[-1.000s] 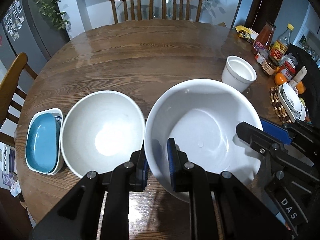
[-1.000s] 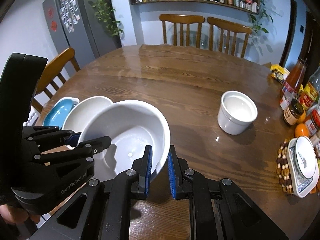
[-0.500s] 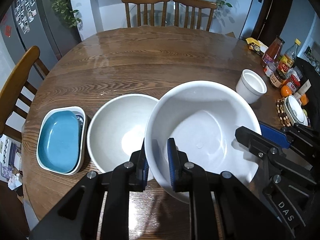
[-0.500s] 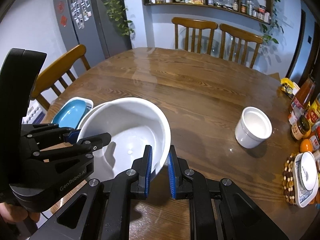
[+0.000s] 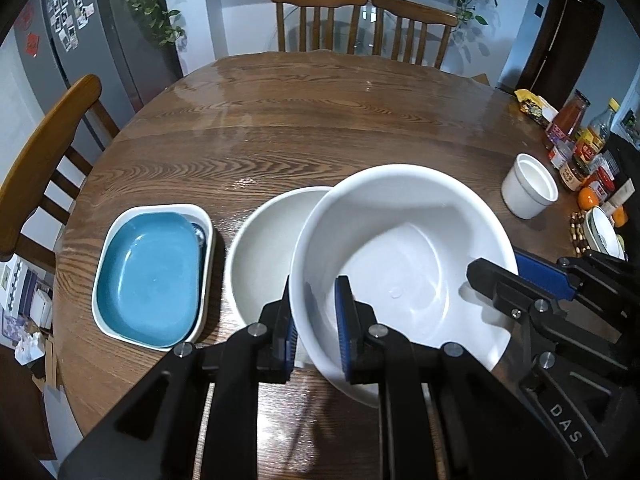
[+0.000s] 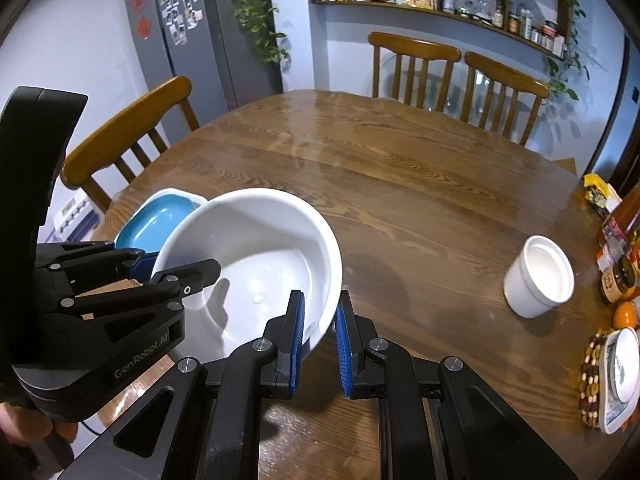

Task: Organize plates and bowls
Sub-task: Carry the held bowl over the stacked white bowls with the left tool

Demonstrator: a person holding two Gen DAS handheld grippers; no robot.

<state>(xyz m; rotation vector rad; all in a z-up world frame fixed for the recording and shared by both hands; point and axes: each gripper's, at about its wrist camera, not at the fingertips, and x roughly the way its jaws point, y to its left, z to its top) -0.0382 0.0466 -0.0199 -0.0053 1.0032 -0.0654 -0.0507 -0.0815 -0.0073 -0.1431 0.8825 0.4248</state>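
Both grippers hold a large white bowl (image 5: 400,264) off the wooden table (image 5: 320,128), slightly tilted. My left gripper (image 5: 315,294) is shut on its near-left rim, one pad inside and one outside. My right gripper (image 6: 320,300) is shut on the bowl (image 6: 256,256) at its right rim, and it also shows at the right of the left wrist view, as the right gripper (image 5: 516,276). A second white bowl (image 5: 264,248) rests on the table, partly covered by the held bowl's left edge. Left of it lies a blue dish (image 5: 148,272) inside a white rectangular dish (image 5: 206,220).
A small white cup (image 6: 538,276) stands to the right. Bottles and jars (image 5: 576,140), oranges (image 5: 588,199) and a patterned dish on a bead mat (image 6: 620,376) crowd the table's right edge. Wooden chairs (image 5: 360,24) stand at the far side and at the left.
Both grippers have carried the large bowl to the left. It was beside the second white bowl and now overlaps it. The blue dish has come further into view.
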